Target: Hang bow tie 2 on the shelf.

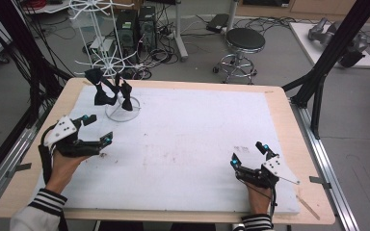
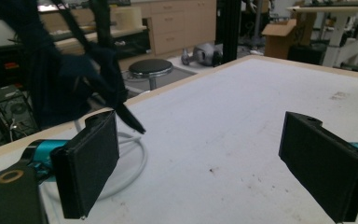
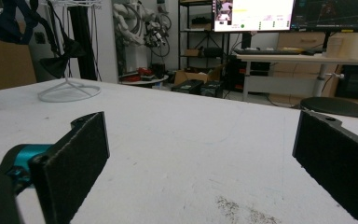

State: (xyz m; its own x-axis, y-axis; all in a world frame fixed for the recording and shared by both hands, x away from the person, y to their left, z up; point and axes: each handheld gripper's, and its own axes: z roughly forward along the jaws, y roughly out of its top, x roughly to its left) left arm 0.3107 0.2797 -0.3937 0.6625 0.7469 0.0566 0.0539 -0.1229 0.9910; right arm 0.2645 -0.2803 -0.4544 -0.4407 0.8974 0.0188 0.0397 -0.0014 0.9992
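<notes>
Flat black foam fingers (image 2: 91,168) near soft dark bows (image 1: 107,91).

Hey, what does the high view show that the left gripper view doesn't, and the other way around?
High view alone: the person's striped sleeves, the right gripper with open jaws near the table's right front, and the left gripper seen from outside. Left gripper view alone: wooden cabinets and a cardboard box across the room. Both share the white table cover, the white wire stand with black bow ties hanging on it, and the round stool.
</notes>
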